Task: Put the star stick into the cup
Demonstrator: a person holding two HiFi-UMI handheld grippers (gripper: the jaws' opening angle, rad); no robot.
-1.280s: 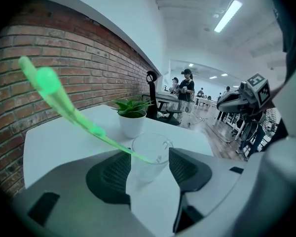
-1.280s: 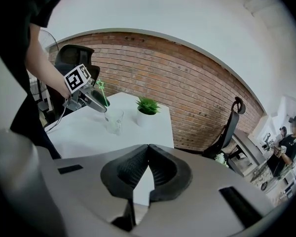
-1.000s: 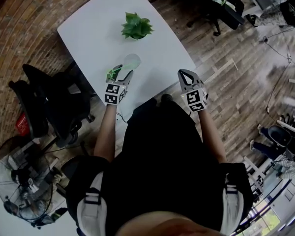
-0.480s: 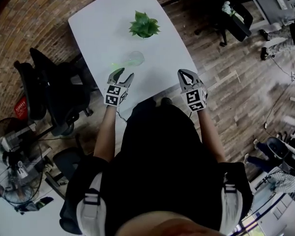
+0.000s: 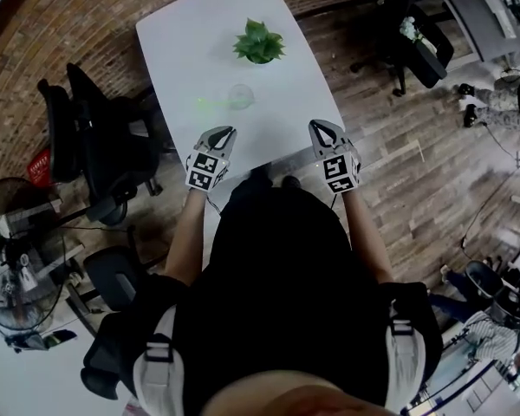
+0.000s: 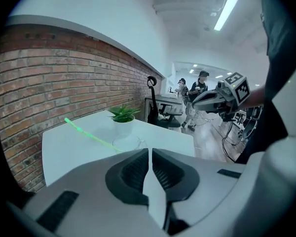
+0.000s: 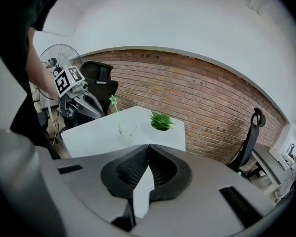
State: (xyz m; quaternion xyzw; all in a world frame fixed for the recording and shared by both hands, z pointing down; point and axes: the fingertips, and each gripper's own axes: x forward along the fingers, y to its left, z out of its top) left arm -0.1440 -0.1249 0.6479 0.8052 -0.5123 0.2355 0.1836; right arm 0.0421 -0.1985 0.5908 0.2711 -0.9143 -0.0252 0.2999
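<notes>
You've drawn your left hand-held gripper point(image 5: 225, 132) back, jaws closing on nothing; ahead, the star stick point(image 5: 210, 104) leans in the cup point(image 5: 240, 96). Looks done.

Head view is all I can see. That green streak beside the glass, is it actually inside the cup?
Observer: Yes. The right gripper view shows the star stick leaning in the clear cup, with its star above the rim.
Operator: Is either claw holding anything?
Observer: No. In its own view, the left gripper has its jaws closing with nothing between them.
Operator: And the other one?
Observer: In its own view, the right gripper has its jaws together and empty.
</notes>
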